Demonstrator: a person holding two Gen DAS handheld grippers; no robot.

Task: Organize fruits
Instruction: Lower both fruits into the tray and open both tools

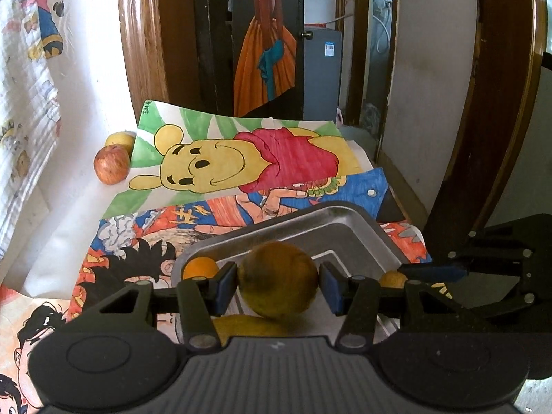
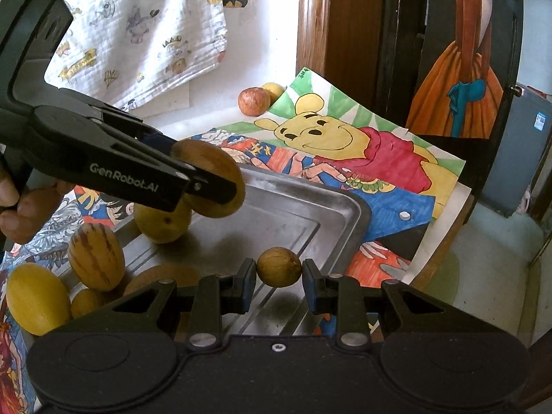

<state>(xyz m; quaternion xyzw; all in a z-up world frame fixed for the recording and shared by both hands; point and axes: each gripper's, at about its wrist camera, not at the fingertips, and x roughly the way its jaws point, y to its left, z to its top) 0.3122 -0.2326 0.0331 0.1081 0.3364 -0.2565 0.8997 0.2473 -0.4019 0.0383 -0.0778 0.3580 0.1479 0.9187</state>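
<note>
My left gripper (image 1: 277, 284) clamps a brownish-yellow fruit (image 1: 277, 281) above the steel tray (image 2: 310, 217). My right gripper (image 2: 278, 272) grips a small brown round fruit (image 2: 278, 266) over the tray's near part. A red apple (image 2: 254, 101) sits well apart at the table's back.

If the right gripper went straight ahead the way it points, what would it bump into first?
The right gripper is shut on a small brown fruit. Straight ahead, it would probably meet the far rim of the metal tray first, though depth is unclear.
</note>
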